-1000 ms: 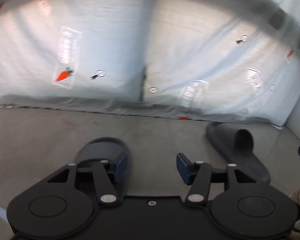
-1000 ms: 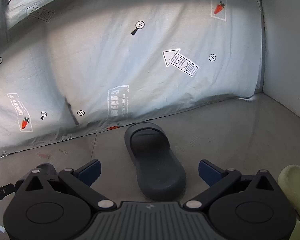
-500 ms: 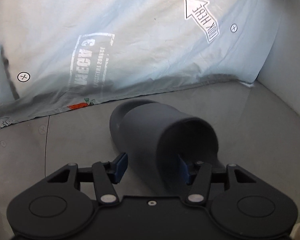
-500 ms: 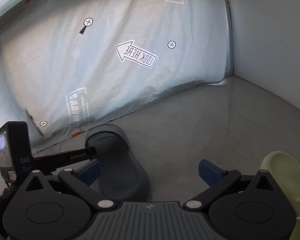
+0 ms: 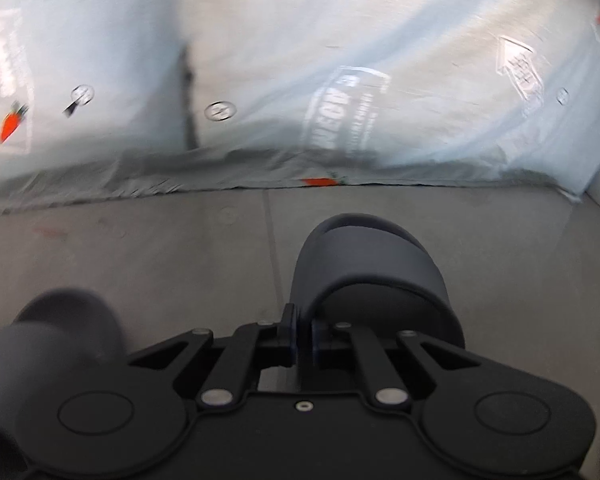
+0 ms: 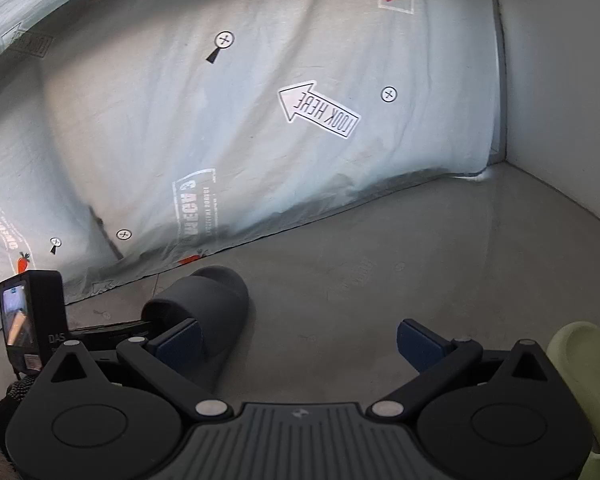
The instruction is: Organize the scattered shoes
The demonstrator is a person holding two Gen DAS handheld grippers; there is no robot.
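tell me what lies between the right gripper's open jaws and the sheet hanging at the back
Only bare grey floor, in the right wrist view. The dark slide sits left of that stretch, the right gripper short of it.

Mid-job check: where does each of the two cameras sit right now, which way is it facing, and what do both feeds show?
Left wrist: on the left gripper, aimed down at grey floor and printed sheet; jaws pinch the dark grey rubber slide sandal by its strap edge.
Right wrist: on the right gripper, jaws open and empty, facing floor, sheet and white wall; a pale green slide sits beside it.
Shared: the same dark sandal and the left gripper's camera unit.
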